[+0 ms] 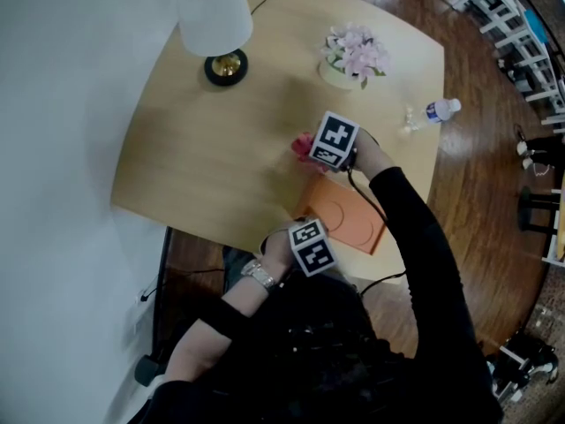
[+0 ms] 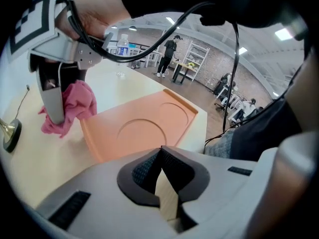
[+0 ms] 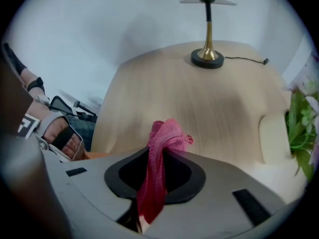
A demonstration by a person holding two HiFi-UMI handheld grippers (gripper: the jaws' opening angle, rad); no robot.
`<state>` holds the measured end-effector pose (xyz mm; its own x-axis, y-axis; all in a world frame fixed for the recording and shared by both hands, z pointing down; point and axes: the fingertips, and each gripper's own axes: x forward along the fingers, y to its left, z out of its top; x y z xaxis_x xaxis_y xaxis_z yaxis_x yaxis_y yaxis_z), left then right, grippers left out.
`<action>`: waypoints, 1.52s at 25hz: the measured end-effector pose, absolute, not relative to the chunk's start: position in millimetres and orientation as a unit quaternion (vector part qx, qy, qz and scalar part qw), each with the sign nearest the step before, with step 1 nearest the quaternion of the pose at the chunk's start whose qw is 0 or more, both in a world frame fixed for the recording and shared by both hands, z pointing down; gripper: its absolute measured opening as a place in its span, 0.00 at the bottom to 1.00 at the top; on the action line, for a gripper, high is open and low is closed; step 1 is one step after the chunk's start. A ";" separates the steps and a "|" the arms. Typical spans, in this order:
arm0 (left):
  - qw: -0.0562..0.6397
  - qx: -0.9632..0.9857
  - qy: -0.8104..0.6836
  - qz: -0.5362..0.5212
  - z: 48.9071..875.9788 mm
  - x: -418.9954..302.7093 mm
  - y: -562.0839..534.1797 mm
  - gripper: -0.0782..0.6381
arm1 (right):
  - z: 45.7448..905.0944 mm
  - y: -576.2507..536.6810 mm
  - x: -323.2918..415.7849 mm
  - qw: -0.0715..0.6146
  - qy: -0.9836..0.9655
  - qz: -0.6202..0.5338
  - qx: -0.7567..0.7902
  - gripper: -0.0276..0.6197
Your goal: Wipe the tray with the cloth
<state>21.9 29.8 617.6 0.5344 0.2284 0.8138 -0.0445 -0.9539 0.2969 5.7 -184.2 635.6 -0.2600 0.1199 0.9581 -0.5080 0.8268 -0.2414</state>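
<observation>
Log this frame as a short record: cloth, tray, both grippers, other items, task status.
cloth: pink cloth, bunched, hanging beside the tray's far corner
tray: orange tray, flat on the table, nothing on it
right: right gripper, fingers shut on cloth
left: left gripper, fingers shut, empty, by tray's near edge
others: lamp, flowers, bottle
status: cloth off the tray
</observation>
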 end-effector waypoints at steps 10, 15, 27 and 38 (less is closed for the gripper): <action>0.137 0.863 0.060 0.482 616.1 21.9 28.7 0.11 | 576.5 -132.2 -93.9 0.487 -0.815 0.312 0.031 0.16; 0.135 0.863 0.061 0.482 616.5 20.9 28.9 0.11 | 605.8 -75.9 -111.1 0.534 -0.783 0.316 -0.040 0.16; 0.137 0.862 0.060 0.484 618.1 20.7 28.9 0.11 | 637.8 -105.7 -56.0 0.632 -0.735 0.245 0.014 0.16; 0.141 0.859 0.062 0.489 618.3 17.8 29.2 0.11 | 621.1 -182.1 43.9 0.587 -0.732 0.298 0.174 0.16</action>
